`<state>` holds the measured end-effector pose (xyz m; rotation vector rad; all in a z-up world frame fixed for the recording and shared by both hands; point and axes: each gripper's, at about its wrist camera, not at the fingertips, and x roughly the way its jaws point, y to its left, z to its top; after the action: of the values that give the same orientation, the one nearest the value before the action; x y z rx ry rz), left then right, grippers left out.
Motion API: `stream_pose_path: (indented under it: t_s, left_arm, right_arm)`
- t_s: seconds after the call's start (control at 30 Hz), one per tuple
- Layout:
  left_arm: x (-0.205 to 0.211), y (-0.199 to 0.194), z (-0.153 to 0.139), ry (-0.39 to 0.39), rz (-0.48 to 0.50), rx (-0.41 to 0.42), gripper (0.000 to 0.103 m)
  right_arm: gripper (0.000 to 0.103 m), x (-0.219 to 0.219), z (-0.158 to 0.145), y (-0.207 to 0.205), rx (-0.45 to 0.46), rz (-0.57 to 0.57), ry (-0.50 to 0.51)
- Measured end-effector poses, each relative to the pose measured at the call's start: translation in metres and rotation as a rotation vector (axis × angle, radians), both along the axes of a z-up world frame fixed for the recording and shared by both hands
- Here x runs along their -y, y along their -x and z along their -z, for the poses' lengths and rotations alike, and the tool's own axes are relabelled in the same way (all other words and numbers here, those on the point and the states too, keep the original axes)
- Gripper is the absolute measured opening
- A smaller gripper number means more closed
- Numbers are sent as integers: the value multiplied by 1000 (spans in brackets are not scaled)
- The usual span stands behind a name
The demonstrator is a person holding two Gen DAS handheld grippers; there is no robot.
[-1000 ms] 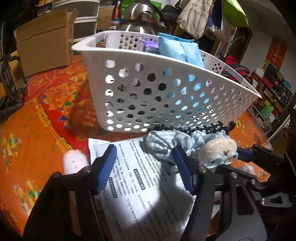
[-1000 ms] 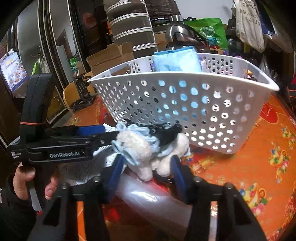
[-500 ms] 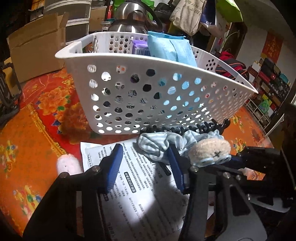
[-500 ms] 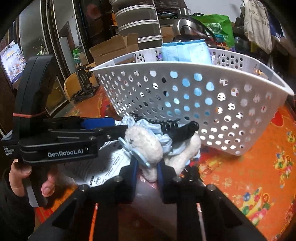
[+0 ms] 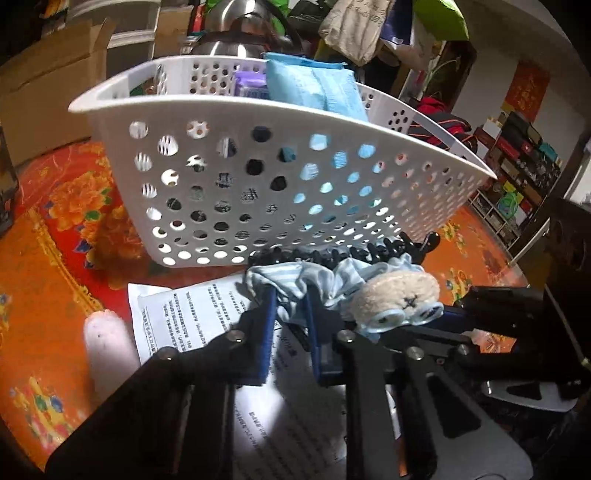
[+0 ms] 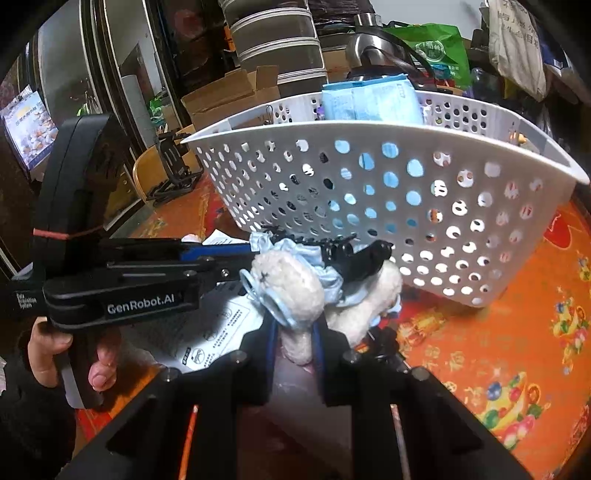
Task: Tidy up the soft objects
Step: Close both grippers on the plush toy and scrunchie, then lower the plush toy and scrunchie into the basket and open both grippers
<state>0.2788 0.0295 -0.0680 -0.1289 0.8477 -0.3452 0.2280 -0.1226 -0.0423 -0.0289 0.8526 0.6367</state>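
A cream plush toy with pale blue goggles [image 6: 291, 288] lies before a white perforated basket [image 5: 280, 177], tangled with a blue striped scrunchie [image 5: 295, 284] and a black claw clip [image 5: 354, 254]. My left gripper [image 5: 290, 317] is shut on the scrunchie's edge. My right gripper [image 6: 293, 339] is shut on the plush toy's lower part. The toy's head also shows in the left wrist view [image 5: 397, 295]. The basket also shows in the right wrist view [image 6: 388, 199], holding a blue packet [image 6: 369, 99].
A printed paper sheet [image 5: 199, 310] lies under the grippers on the orange floral tablecloth [image 6: 498, 350]. A pale pink roll [image 5: 107, 347] lies to the left. A cardboard box [image 5: 48, 92] and a steel kettle [image 5: 240, 33] stand behind the basket.
Both grippers have closed: the left onto the scrunchie, the right onto the plush toy. Both have moved slightly closer to the pile and basket.
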Motion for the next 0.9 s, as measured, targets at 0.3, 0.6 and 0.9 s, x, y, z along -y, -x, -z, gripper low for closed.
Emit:
stream_pose_path:
  t_s: [0.3, 0.6, 0.9]
  left_arm:
    - [1, 5, -1, 13, 6, 5, 8]
    - [-1, 31, -21, 29, 1, 97, 4]
    - [-4, 59, -63, 43, -4, 172, 4]
  right_arm:
    - [22, 2, 0, -8, -27, 13, -14]
    - [13, -8, -21, 9, 72, -4, 2]
    - [13, -6, -63, 31, 164, -23, -1]
